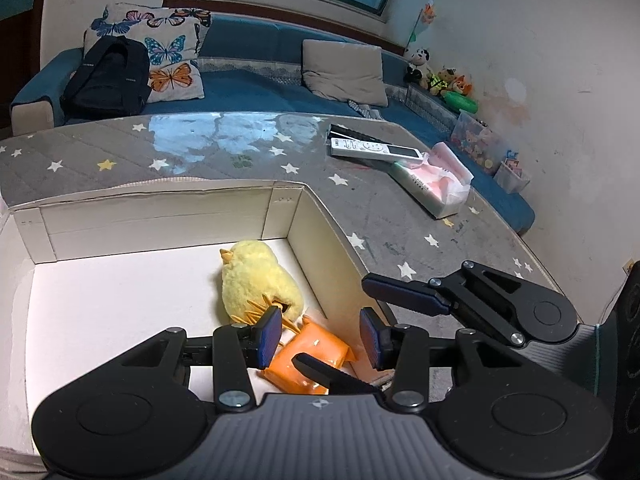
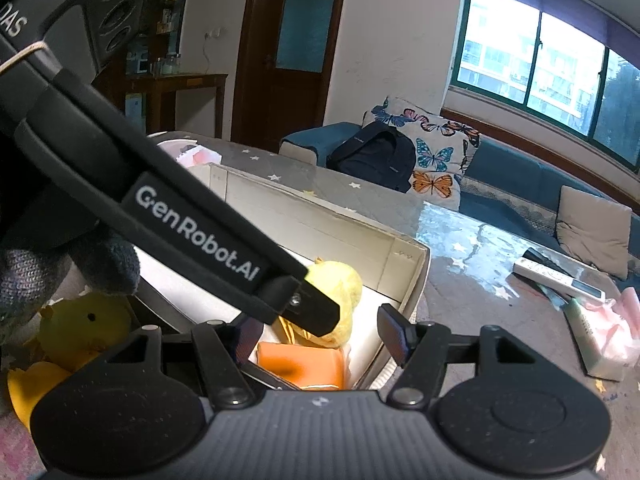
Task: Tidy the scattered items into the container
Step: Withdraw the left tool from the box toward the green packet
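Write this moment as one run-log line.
left gripper: open above orange packet | right gripper: open | cardboard box: holds yellow plush chick, orange packet

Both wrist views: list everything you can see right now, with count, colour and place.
box: one, white cardboard, on the starred grey table
plush chick: one, yellow, inside the box
packet: one, orange, inside the box beside the chick
more yellow toys: at least two, outside the box, right wrist view's lower left
remote: one white, on a dark one, far table side
tissue pack: one, pink and white, beside the remotes
backpack: one, black, on blue sofa
left claw: open, over the packet
right claw: open, empty
gloved hand: dark knit
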`<state>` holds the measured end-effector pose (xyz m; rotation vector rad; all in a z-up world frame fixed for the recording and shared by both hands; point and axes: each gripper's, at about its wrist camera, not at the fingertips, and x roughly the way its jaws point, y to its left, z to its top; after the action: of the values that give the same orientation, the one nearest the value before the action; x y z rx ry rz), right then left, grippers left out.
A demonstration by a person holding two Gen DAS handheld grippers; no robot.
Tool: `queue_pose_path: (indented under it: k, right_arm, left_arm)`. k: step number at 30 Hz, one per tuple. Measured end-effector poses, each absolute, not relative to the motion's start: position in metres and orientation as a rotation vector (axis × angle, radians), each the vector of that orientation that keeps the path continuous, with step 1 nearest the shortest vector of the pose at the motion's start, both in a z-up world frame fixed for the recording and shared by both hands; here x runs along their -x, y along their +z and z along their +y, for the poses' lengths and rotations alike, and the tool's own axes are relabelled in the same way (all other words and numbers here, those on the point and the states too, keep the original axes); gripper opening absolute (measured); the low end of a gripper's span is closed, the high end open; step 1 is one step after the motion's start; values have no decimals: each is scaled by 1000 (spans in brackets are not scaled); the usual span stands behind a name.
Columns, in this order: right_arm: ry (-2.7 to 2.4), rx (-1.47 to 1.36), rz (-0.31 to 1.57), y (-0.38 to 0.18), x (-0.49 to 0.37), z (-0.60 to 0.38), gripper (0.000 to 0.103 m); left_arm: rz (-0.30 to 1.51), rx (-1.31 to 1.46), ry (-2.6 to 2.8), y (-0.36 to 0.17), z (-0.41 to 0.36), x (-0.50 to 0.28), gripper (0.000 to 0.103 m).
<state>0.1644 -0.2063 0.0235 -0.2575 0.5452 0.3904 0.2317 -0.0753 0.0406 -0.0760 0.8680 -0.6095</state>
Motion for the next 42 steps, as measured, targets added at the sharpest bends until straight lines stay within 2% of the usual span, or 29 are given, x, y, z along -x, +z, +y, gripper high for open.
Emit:
queue_pose_path:
  k: [2,20,35,42]
  right_arm:
    - [380,246,534,25,-161,-208,70]
    - [355,164,479,36,-110,-220,71]
    - [419,163,562,8,-75,-199,74]
    - [456,167,585,1,-61,-188,83]
  left_arm:
    - [862,72,-608,42,-74,-227,45]
    - [806,72,-595,54,-50,-184,45]
    - [859,66,-608,31,-43,-160,45]
    - [897,66,-608,18,-44,-159,45]
